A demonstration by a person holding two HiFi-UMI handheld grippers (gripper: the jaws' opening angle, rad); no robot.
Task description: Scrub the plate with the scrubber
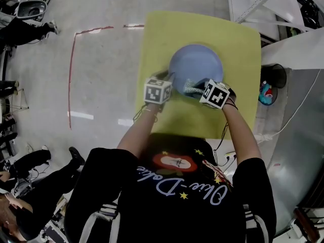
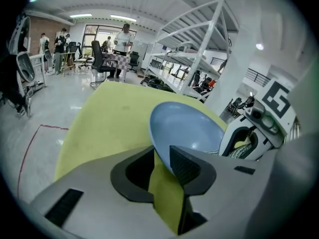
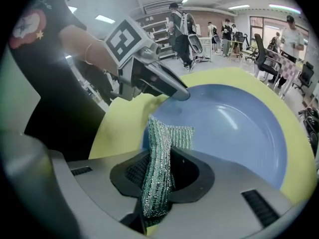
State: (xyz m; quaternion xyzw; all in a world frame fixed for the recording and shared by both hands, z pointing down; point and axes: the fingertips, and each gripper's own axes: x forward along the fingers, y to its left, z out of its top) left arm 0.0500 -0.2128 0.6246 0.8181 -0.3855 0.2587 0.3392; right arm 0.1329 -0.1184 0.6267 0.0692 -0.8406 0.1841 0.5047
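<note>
Now, left tongs (image 2: 162, 152): gripping the near rim of the plate (image 2: 192, 128); one pad is lying over the rim's inner side and the other is meeting it from outside; yellow is showing through the slit behind the rim
Right tongs (image 3: 160, 158): clamping the scrubber (image 3: 162, 133) between both pads; it is standing on edge in the gap
Scrubber: green with silvery stripes; it is sticking out past the tips and leaning over the plate's near edge, just beside the left tongs' tip
Plate: blue and round; it is sitting near the middle of the surface (image 1: 167, 29), between the two tongs; its hollow is facing up; whether its near edge is lifting off the yellow I cannot tell
Marker cubes: the left one (image 1: 157, 91) and the right one (image 1: 215, 94) are riding just in front of the person's hands, close to each other
Surface: yellow with rounded corners; it is carrying the plate
Floor (image 1: 101, 75): pale grey; a red tape line (image 1: 72, 75) is running along it left of the surface
Background: people (image 2: 123, 34) are standing far behind by office chairs (image 2: 99, 59); white racks (image 2: 194, 49) are rising to the right of them
</note>
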